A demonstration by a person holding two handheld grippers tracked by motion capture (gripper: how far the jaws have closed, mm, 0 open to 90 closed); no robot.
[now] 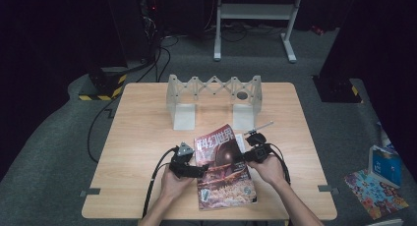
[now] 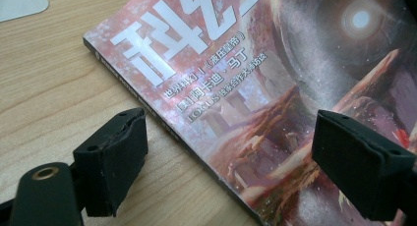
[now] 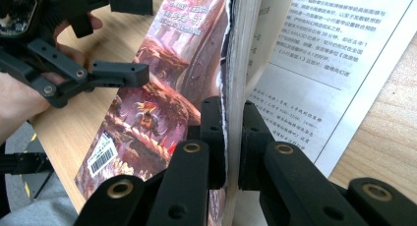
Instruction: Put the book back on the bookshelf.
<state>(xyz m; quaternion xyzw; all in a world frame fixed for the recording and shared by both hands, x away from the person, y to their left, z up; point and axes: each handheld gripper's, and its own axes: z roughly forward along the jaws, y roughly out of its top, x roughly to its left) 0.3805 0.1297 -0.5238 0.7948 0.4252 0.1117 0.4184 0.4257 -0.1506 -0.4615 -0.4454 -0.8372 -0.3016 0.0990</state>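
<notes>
Lifting the floppy, glossy magazine (image 1: 223, 167) near the table's (image 1: 142, 132) front edge: right gripper (image 3: 231, 137) clamped on its page edge, left gripper (image 2: 228, 152) jaws apart astride the spine.

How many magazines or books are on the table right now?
1: a magazine lies near the table's front edge, between the grippers. The right gripper clamps its page edge; the left gripper stands open over its spine edge. Nothing appears hidden behind the folding rack.
</notes>
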